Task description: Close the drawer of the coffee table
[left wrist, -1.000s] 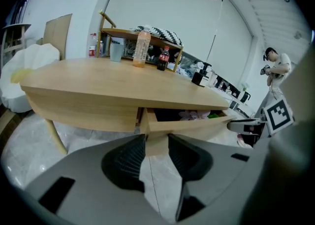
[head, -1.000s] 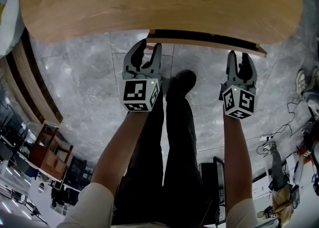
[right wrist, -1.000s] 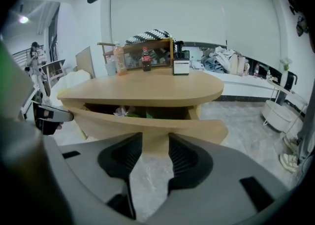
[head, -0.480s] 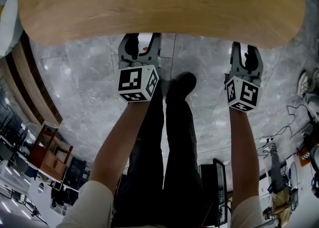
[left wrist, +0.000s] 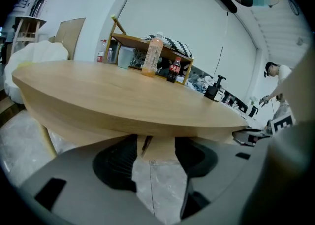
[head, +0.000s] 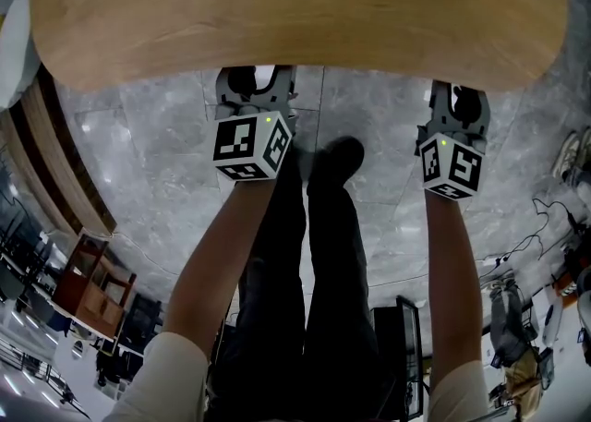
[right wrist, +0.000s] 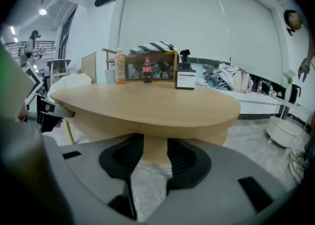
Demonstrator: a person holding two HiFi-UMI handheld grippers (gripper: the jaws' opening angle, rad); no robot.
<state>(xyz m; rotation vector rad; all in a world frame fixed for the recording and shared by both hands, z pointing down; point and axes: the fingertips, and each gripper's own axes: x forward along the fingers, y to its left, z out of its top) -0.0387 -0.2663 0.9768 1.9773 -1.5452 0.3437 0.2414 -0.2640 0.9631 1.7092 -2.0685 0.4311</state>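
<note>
Two bare forearms point(head: 222, 263) reach forward over dark trousers point(head: 314, 272) and a black shoe point(head: 337, 152) on a grey marble floor point(head: 369, 134). Each arm ends in a marker cube point(head: 249, 145), and both claws point at the near rim of the table.

In the head view the left gripper point(head: 256, 78) and the right gripper point(head: 459, 97) have their tips tucked under the overhang of the oval wooden tabletop point(head: 295, 5), well apart from each other.

Seen along its own jaws, the left gripper point(left wrist: 156, 143) is spread wide and holds nothing. A pale drawer front point(left wrist: 162, 150) shows in the gap, just under the tabletop point(left wrist: 123, 96), with a dark slit at its left edge. The right gripper point(right wrist: 155, 145) is spread the same way and is also empty, with the drawer front point(right wrist: 155, 149) in its gap beneath the tabletop point(right wrist: 147, 103). Whether the tips touch the wood cannot be told.

In the head view the drawer is wholly hidden under the top.

Near the far rim stand a peach bottle point(right wrist: 120, 69), a cola bottle point(right wrist: 146, 70) and a black pump dispenser point(right wrist: 185, 74), with a wooden rack point(right wrist: 160, 64) behind them.
</note>
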